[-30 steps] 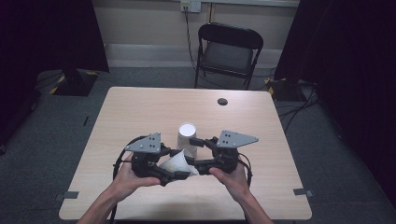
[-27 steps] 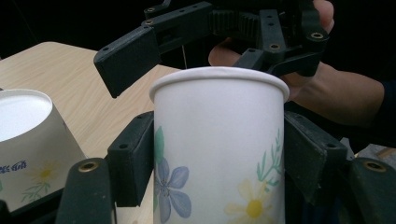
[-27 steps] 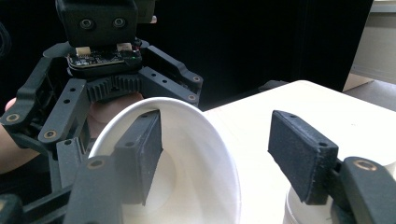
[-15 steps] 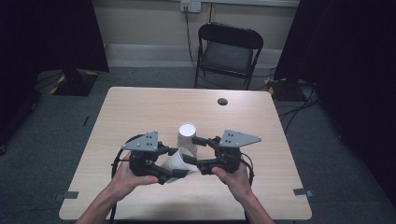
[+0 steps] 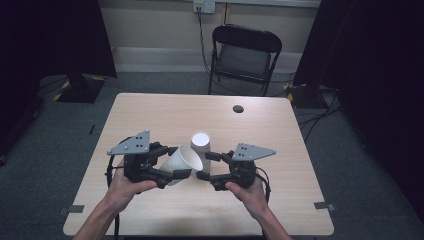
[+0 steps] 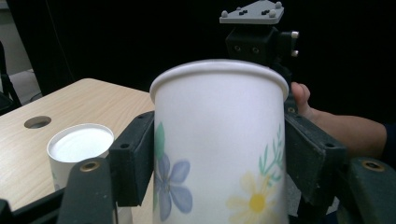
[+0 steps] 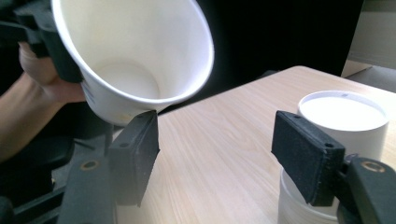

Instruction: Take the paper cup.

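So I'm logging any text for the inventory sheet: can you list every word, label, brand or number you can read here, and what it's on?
None can be read.
Held cup: printed flowers and leaves, no lettering.
Upside-down cup on the table: a tiny dark mark near its rim in the right gripper view, too small to read.
Grey plates on the tongs: no markings.
Wall socket: too small to tell.

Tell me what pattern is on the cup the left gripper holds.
Flowers on white cup: a blue one, a yellow one, green leaves; clearest in left gripper view.
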`<control>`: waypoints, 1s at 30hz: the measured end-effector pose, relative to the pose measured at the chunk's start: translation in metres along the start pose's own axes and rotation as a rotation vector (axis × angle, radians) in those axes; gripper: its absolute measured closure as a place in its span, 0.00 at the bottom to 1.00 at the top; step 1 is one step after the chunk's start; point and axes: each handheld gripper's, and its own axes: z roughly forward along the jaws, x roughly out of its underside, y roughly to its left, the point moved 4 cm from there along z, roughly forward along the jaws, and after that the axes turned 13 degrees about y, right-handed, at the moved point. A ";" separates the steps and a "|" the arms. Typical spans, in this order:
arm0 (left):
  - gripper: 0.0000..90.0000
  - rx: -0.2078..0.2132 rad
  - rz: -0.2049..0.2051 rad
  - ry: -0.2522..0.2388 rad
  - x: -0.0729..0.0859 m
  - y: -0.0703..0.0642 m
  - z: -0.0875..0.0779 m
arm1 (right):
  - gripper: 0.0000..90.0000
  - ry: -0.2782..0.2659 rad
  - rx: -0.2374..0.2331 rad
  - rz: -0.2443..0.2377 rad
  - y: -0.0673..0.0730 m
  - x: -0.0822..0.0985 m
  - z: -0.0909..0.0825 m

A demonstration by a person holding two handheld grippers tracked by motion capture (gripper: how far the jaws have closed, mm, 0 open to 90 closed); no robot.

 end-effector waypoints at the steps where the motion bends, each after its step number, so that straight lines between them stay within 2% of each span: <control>1: 0.36 0.000 0.000 0.000 0.000 0.000 0.000 | 0.35 0.003 0.009 -0.005 0.000 0.000 0.000; 15: 0.34 0.006 -0.008 -0.001 0.003 0.003 -0.001 | 0.36 -0.028 0.038 0.010 -0.005 -0.002 -0.010; 30: 0.31 0.012 -0.009 0.019 0.005 0.002 0.004 | 0.37 -0.068 0.044 0.016 -0.006 -0.005 -0.017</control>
